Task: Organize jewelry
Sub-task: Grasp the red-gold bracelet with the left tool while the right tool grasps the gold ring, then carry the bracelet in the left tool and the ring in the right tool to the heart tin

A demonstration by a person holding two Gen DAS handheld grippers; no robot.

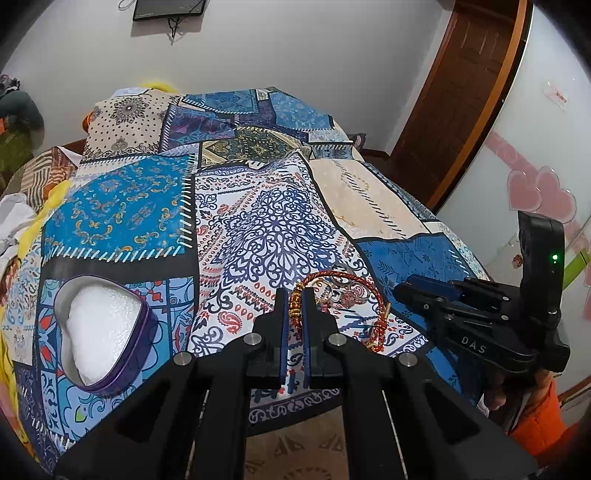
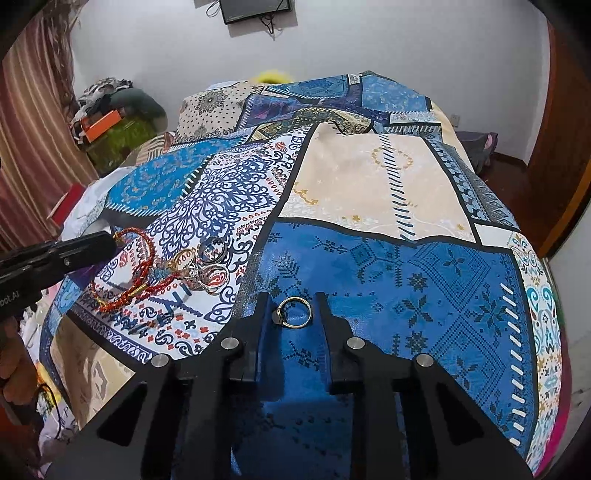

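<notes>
My left gripper (image 1: pixel 294 300) is shut on the gold-beaded part of a red braided bracelet (image 1: pixel 345 291) lying on the patterned bedspread (image 1: pixel 258 221). Several rings (image 1: pixel 341 286) lie inside the bracelet's loop. A heart-shaped purple box (image 1: pixel 103 328) with white foam inside sits open to the left. My right gripper (image 2: pixel 291 301) is open, its fingers on either side of a gold ring (image 2: pixel 293 312) on a blue patch of the spread. In the right wrist view the bracelet (image 2: pixel 125 273) and rings (image 2: pixel 207 266) lie to the left, with the left gripper (image 2: pixel 107 240) on the bracelet.
The bed's front edge runs just below both grippers, with patterned floor (image 1: pixel 291 439) beneath. A wardrobe with pink hearts (image 1: pixel 535 184) stands on the right, a wooden door (image 1: pixel 461 92) behind it. Clutter (image 2: pixel 110 110) is piled at the far left. A screen (image 2: pixel 255 9) hangs on the wall.
</notes>
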